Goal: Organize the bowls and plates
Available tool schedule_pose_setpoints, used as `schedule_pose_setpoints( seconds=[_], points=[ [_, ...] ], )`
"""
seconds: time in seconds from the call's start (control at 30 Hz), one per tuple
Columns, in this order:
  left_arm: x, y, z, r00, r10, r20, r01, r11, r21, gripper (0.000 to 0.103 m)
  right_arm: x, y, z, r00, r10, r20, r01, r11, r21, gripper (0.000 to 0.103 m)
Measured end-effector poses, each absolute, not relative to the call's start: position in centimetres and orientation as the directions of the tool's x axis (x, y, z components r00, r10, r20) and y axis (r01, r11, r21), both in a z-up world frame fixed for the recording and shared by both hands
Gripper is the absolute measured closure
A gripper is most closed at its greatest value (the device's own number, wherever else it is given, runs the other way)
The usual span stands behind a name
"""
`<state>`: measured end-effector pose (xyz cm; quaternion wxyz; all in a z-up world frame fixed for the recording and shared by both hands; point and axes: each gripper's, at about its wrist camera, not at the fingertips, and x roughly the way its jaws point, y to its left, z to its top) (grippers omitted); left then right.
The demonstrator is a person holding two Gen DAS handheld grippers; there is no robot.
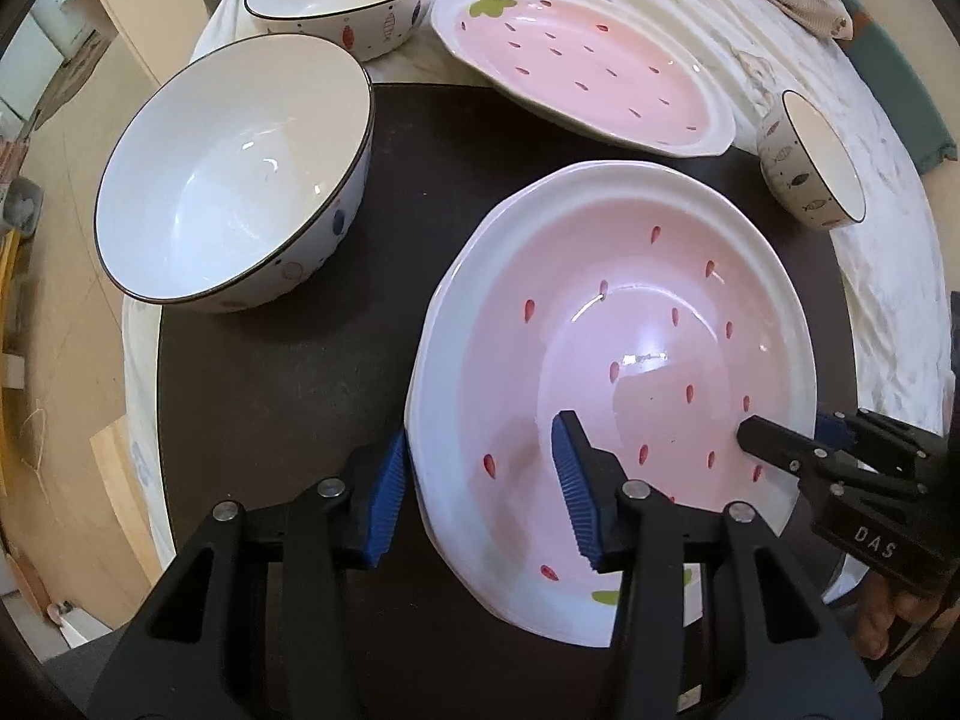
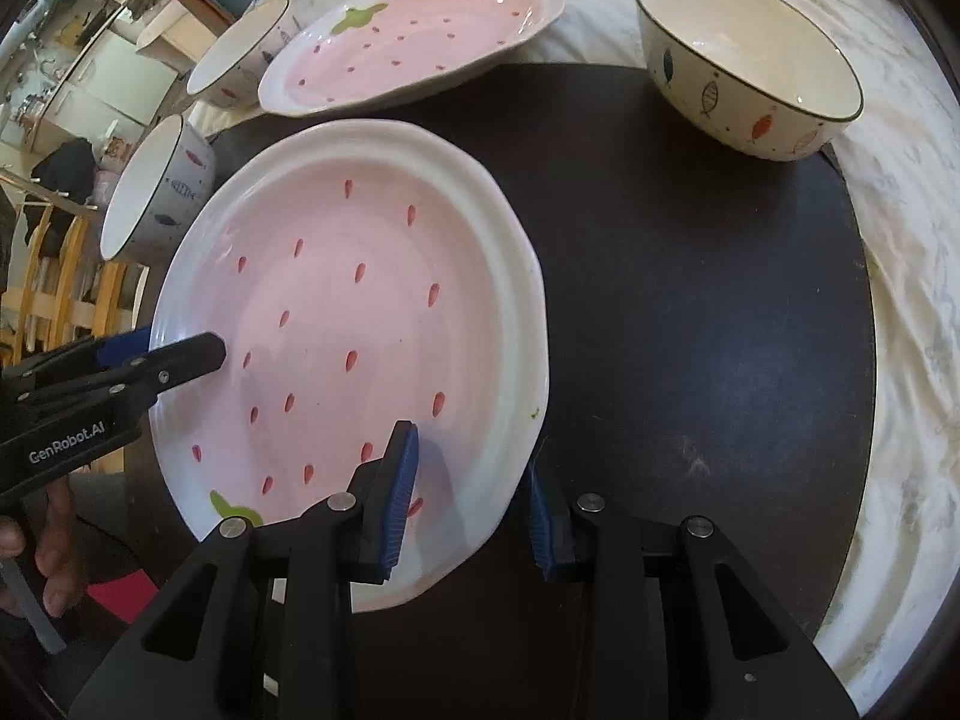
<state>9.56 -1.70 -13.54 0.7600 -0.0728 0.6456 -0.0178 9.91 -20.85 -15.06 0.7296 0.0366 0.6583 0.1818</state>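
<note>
At lower centre of both views, the near strawberry plate (image 1: pixel 606 360) rests on the dark tabletop (image 1: pixel 288 384), its rim straddled on opposite sides by the left tool (image 1: pixel 480 498) and right tool (image 2: pixel 474 498), neither visibly clamped, while the second plate (image 1: pixel 588 66) waits beyond.

Both wrist cams are looking steeply down, close over the near strawberry plate (image 1: pixel 630 312) (image 2: pixel 360 312), from opposite rims. They're sharing that plate, the second strawberry plate (image 1: pixel 588 60) (image 2: pixel 414 42) behind it, and the dark round mat (image 1: pixel 270 372) (image 2: pixel 690 300).
</note>
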Motion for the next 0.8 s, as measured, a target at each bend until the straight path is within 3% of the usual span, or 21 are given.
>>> schedule_pose_setpoints(
  seconds=[0.43,0.63,0.8],
  points=[
    [9.0,-1.8,-13.4,0.121,-0.099,-0.988,-0.062,0.992,-0.107,0.057,9.5,-21.9,-13.6,0.107,0.264,-0.958,-0.198,0.950,0.240,0.066],
    [7.9,-1.1,-10.9,0.205,-0.050,-0.978,-0.079,0.995,-0.067,0.050,9.8,-23.2,-11.8,0.156,0.266,-0.951,-0.116,0.961,0.249,0.065],
    [7.8,-1.0,-8.8,0.276,-0.023,-0.961,-0.105,0.993,-0.054,0.049,10.6,-23.3,-10.4,0.191,0.265,-0.945,-0.068,0.964,0.256,0.058]
  ],
)
